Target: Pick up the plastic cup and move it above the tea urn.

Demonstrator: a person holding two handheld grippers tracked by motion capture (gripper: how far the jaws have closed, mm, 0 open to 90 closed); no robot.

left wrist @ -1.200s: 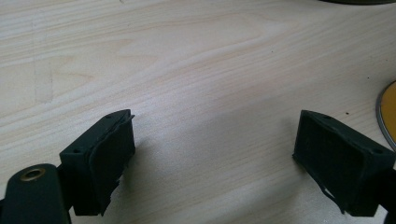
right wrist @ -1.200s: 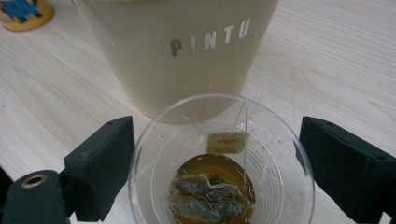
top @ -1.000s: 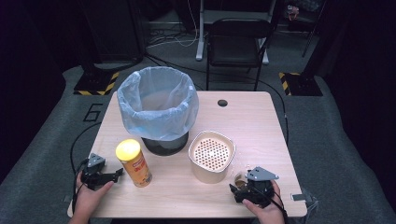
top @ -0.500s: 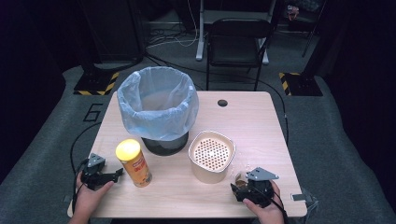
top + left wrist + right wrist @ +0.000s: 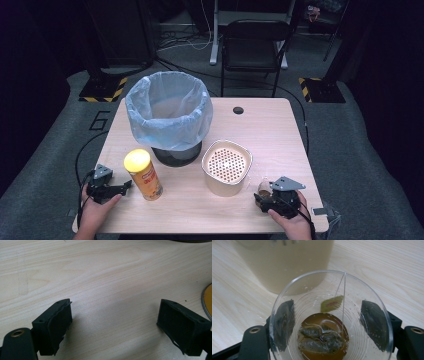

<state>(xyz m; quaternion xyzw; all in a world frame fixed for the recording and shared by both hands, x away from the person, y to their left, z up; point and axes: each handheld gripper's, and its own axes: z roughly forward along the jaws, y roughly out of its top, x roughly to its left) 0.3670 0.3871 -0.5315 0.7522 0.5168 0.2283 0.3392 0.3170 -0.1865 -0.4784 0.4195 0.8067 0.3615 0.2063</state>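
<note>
Tongs on the right (image 5: 329,322) have just been closing around the cup (image 5: 329,315); left tongs (image 5: 113,322) gape.

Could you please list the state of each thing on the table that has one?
Clear cup: upright, tea bag in brown liquid, between right gripper pads, which have just been closing.
Left gripper: open, empty.
Bin: lined, open.
Yellow-lidded can: upright, lid on.
Beige container: upright, perforated insert on top.

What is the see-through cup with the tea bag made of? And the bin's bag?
The cup looks like thin clear plastic: you see the tea bag, the brown liquid and the right gripper's black jaws straight through its ridged, glossy wall. The bin's bag seems to be thin, cloudy pale-blue plastic film: it crinkles and folds over the rim.
</note>
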